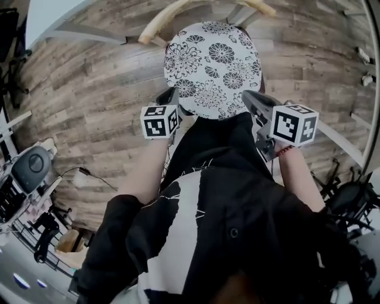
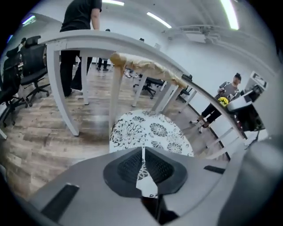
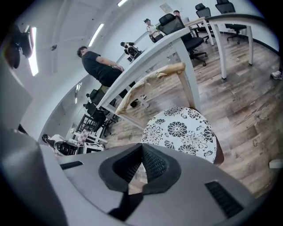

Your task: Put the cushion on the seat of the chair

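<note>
The round white cushion with black flowers lies flat on the seat of the wooden chair, below its curved backrest. My left gripper hovers at the cushion's near left edge and my right gripper at its near right edge. In the left gripper view the cushion lies ahead, and the left gripper has its jaws nearly together; only a sliver of flower print shows through the slit. The right gripper has its pads meeting, empty. The cushion sits beyond, over a brown seat rim.
White desk frames curve round behind the chair's backrest. A person stands behind the desk, and others stand farther off. Black office chairs sit at the left. Wood-plank floor surrounds the chair.
</note>
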{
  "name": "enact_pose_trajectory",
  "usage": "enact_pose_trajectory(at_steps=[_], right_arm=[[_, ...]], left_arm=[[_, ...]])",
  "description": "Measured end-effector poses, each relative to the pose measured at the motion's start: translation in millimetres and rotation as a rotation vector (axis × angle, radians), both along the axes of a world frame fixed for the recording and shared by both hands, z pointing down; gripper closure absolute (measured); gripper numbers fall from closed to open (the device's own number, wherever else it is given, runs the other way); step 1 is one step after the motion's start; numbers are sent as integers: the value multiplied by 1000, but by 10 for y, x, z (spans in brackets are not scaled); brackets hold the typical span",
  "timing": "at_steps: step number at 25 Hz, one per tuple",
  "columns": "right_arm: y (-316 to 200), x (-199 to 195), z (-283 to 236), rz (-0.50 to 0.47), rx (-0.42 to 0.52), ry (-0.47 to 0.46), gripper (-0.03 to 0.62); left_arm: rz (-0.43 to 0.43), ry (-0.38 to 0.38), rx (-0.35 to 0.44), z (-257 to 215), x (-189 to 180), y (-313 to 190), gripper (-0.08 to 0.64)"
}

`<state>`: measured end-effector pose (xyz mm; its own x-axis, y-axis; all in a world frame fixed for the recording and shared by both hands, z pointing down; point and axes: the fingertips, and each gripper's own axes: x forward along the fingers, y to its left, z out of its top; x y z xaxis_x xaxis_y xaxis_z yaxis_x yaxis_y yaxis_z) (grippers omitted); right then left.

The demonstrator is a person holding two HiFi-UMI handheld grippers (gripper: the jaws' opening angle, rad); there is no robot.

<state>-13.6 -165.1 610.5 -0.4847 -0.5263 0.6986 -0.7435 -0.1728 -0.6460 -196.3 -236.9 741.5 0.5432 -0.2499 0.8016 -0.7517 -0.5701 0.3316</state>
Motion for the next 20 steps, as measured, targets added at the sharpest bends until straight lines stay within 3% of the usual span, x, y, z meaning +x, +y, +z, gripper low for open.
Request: enact_pose_trajectory(at_steps=[4,7,10,20], right_arm=[[-80,-36,-395,2,67,49,577],[-210,-49,-717,-21,141,82,577],[-377,-23,-1108,-49,239,112,577],[-356,549,-2239,-117,482,180,577]], left_arm=[[39,150,14,-671,276,-13,537],[136,208,116,-1276,515,-85,541],[176,264,211,-1882,666,-120,541],[-1,407,386,-3214,990,82,545]])
